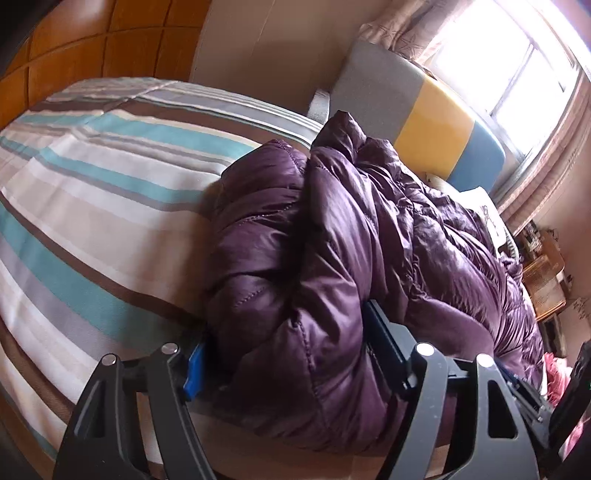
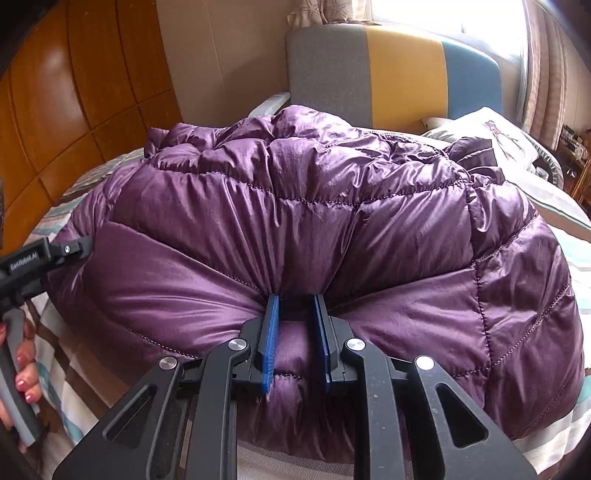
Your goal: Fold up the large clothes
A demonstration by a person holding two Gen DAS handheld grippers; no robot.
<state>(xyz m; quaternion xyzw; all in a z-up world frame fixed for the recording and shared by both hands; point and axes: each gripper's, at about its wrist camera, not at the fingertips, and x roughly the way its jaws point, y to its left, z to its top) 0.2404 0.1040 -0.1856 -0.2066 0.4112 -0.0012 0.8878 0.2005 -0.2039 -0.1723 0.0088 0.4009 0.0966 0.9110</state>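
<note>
I am working in a home bedroom: I am seeing a bed with striped sheet, a pillow, a padded headboard, curtains at a bright window, and wooden wall panels.

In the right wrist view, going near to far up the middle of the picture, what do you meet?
Right gripper with its fingers pinching a fold of cloth → purple down jacket → grey, yellow and blue headboard → bright window.
</note>
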